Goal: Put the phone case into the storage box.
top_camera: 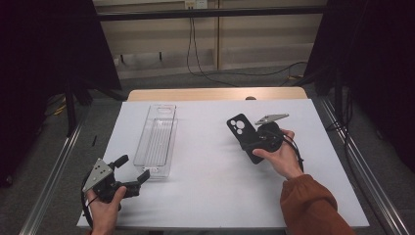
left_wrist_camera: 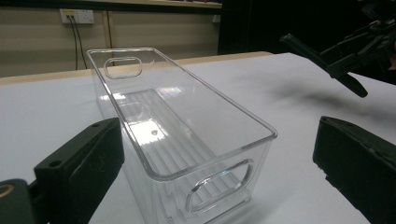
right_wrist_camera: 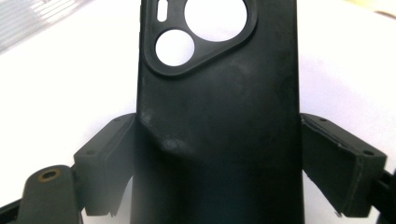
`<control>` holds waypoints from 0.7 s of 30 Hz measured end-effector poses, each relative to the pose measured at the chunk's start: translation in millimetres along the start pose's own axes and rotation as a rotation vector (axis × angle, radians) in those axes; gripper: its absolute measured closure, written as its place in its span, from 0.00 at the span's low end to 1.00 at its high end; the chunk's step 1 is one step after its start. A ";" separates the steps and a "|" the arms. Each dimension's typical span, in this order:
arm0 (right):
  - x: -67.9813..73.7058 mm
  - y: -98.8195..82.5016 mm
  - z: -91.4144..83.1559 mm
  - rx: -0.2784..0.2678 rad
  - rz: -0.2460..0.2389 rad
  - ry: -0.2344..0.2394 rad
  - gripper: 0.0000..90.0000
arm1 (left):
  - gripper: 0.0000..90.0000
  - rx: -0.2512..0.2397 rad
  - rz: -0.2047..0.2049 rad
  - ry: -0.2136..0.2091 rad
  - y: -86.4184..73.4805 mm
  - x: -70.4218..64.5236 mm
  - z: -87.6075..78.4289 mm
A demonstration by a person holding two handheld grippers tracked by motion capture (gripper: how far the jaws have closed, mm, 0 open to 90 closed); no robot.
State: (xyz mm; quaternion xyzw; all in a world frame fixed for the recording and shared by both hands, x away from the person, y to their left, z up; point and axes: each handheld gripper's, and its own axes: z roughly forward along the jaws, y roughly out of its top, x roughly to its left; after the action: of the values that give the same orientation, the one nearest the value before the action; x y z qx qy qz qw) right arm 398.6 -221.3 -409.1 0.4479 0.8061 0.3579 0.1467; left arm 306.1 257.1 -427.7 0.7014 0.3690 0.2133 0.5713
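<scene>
Right tool (top_camera: 254, 142) at 3 o'clock grips a black phone case (top_camera: 243, 131); left tool (top_camera: 131, 170), jaws spread, at 7 o'clock beside a clear bin (top_camera: 157, 139).

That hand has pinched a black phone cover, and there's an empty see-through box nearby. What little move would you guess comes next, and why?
Probably carry the phone case leftward, over the clear bin. The right gripper is already shut on the case and holds it off the white table; the bin looks empty, and the left gripper waits open at its near end.
</scene>
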 end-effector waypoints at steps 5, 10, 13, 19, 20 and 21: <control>-1.5 -5.7 -8.8 -0.043 -0.001 -0.005 0.17 | 0.02 -0.002 0.001 0.001 0.0 -0.2 -0.2; -4.5 -13.3 -16.3 -0.105 -0.002 -0.017 0.17 | 0.02 -0.002 0.001 0.001 0.1 0.0 -0.5; -6.3 -17.9 -20.5 -0.138 0.001 -0.022 0.17 | 0.02 -0.001 0.000 0.001 0.0 -0.1 -0.1; -8.4 -25.7 -28.2 -0.191 0.009 -0.022 0.17 | 0.02 0.003 0.004 -0.001 -0.4 -0.4 0.3; -7.9 -27.3 -30.0 -0.197 0.006 -0.022 0.17 | 0.02 0.003 0.004 0.000 -0.4 -0.5 0.2; -7.4 -29.1 -31.8 -0.201 0.005 -0.021 0.17 | 0.02 0.003 0.005 0.000 -0.4 -0.4 0.1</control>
State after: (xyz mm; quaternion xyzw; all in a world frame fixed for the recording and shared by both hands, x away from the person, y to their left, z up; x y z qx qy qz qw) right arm 367.1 -251.5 -408.0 0.4365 0.7635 0.4326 0.1985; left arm 305.8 256.7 -428.1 0.7030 0.3676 0.2141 0.5699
